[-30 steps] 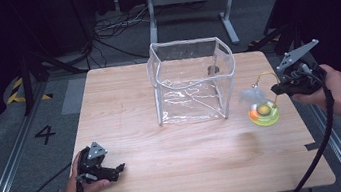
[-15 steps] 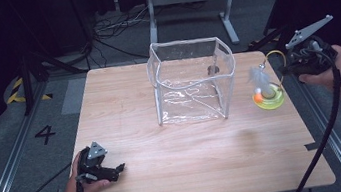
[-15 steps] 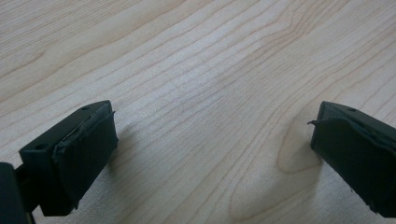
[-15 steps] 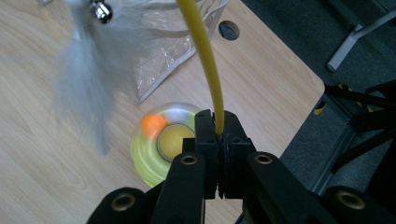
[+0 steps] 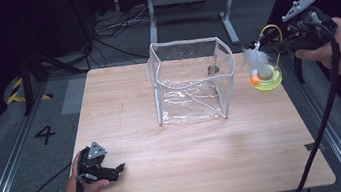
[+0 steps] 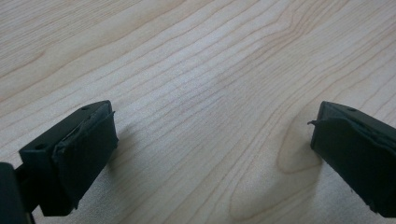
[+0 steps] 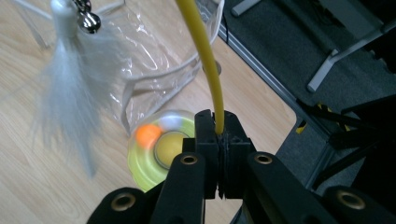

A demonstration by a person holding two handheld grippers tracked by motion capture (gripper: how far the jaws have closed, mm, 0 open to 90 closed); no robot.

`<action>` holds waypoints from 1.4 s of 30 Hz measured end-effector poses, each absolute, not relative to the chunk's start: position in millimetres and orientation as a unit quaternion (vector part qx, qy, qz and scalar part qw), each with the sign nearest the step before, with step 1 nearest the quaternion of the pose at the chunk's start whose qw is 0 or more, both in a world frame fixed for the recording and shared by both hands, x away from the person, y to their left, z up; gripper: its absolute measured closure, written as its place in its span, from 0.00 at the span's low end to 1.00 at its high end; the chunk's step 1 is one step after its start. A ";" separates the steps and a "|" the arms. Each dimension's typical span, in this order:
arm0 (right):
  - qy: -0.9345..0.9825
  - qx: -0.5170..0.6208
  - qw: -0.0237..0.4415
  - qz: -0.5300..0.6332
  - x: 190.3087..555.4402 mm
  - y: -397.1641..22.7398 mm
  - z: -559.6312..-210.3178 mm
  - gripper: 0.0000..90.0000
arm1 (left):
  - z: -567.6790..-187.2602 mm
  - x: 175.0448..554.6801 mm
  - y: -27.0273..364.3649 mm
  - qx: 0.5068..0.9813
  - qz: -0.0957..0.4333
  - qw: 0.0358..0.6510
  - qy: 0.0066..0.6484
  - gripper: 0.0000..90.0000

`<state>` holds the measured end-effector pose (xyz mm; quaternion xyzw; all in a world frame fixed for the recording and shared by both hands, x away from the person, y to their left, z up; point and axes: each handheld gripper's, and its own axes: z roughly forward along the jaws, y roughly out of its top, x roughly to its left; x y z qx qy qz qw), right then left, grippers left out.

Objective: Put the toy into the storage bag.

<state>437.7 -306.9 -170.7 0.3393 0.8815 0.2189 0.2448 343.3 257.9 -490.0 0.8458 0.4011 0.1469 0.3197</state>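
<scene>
White feathers smear into a blur in the right gripper view, their clip cut off at the top edge with the yellow wire. The right gripper covers part of the green toy's disc.

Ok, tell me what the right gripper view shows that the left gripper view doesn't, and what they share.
Right gripper view: the right tool shut on a yellow wire, a white feather with a small bell hanging beside it, the green round toy base with an orange ball, and part of the clear plastic bag.

Left gripper view: the left tool, its jaws wide apart with nothing between them.

Both: the light wooden table.
</scene>
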 end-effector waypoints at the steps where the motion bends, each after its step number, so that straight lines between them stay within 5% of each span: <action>1: 0.881 0.339 0.249 0.217 438.4 -305.5 -168.2 0.99 | -490.0 343.3 257.9 0.846 0.147 0.320 0.401 0.01; 42: 0.891 0.283 0.256 0.247 492.6 -212.5 -130.0 0.99 | -490.0 343.3 258.1 0.846 0.146 0.320 0.401 0.01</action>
